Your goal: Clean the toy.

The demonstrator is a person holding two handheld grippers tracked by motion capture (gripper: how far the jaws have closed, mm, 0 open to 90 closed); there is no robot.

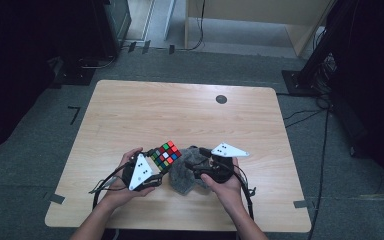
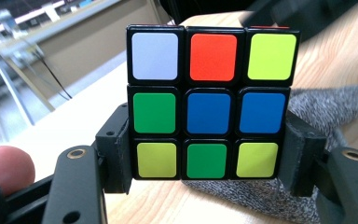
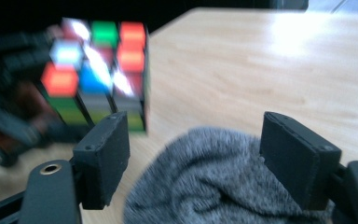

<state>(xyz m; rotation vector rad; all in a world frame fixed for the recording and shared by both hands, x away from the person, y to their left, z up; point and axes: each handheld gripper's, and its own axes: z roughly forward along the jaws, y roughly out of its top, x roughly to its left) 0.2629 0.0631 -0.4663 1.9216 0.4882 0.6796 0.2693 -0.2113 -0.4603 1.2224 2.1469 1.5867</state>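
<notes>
Gripping the cube between both pads, your left gripper has it clamped by its bottom row, lifted and tilted above the table. Your left hand comes in from six o'clock, wrist angled toward two. Glossy stickers, black plastic, square edges. At the cube's four o'clock lies the grey cloth, knitted and rumpled. Your right gripper has its jaws apart, straddling the cloth's soft hump.

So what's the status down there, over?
Left gripper shut on cube, held above the table. Right gripper open over grey cloth. Cloth lies right beside the cube.
</notes>
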